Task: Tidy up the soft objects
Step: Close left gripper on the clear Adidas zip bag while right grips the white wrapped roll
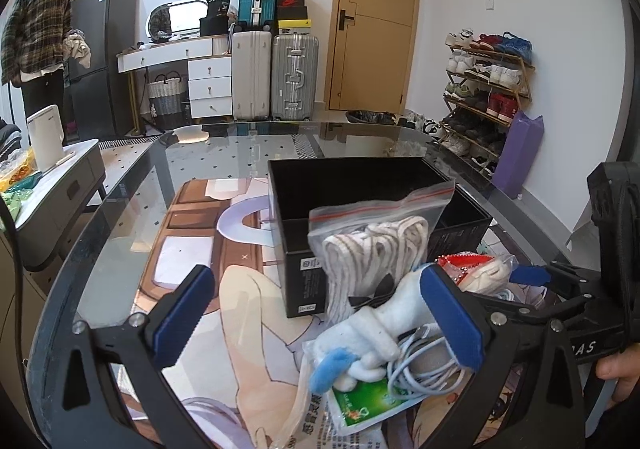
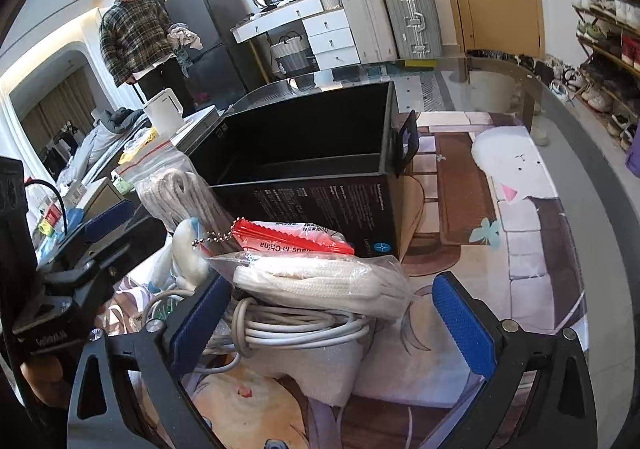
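Observation:
A pile of soft items lies on the glass table [image 1: 120, 209] in front of an open, empty black box [image 1: 360, 185]. It holds a zip bag of white laces [image 1: 372, 245], a white and blue plush toy [image 1: 372, 325], a coiled white cable [image 1: 420, 365], a green packet [image 1: 368, 405] and a red packet [image 1: 464, 263]. My left gripper [image 1: 320, 321] is open, its right finger against the plush. My right gripper [image 2: 332, 321] is open around a clear bag of white fabric [image 2: 320, 281] and a cable coil [image 2: 296, 325]. The red packet [image 2: 292, 239] lies on top, just before the box [image 2: 312, 145].
An illustrated mat [image 2: 520, 177] lies under the glass. A person in a plaid shirt [image 1: 34, 21] stands at the back left beside a dark fridge [image 1: 104, 49]. A white kettle [image 1: 46, 137] sits on a side cabinet. Suitcases [image 1: 276, 77] and a shoe rack [image 1: 488, 89] line the far wall.

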### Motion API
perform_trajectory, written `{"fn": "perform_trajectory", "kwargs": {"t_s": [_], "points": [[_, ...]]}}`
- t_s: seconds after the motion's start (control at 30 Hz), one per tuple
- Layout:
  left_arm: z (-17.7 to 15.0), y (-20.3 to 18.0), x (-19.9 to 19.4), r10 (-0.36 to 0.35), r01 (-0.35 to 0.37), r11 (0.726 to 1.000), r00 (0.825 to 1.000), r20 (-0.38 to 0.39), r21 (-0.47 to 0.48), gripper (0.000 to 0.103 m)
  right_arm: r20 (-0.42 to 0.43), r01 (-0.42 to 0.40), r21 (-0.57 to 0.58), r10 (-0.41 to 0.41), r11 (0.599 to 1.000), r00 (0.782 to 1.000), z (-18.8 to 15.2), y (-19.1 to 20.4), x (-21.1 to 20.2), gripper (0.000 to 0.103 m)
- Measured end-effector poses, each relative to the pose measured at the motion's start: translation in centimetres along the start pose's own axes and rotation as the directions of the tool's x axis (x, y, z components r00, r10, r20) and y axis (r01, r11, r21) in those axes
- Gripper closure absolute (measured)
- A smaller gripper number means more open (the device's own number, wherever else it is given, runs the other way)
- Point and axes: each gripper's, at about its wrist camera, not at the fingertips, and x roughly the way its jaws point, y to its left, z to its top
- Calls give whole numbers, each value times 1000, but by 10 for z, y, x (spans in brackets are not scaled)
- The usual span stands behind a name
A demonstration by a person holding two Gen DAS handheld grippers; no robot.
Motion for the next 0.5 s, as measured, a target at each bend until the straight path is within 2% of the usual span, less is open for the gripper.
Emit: {"fn": "perform_trajectory", "kwargs": {"t_s": [0.03,0.1,0.27,0.5], "points": [[1,-1,2,-6,6,1000,1000,-5,-2,0,-4,-6,5,6,1000,1000,0,0,1,4],[3,-2,4,-20,20,1000,1000,-8,0,0,-5,-31,8,31,999,999,-1,-2,3,15],[8,-11,7,-23,23,1000,1000,-11,16,0,12,-34,-4,34,999,999,-2,-1,1,21],[15,-14,12,-7,8,1000,1000,-19,12,0,9,-26,-12,26,1000,1000,-4,2,-2,22]]}}
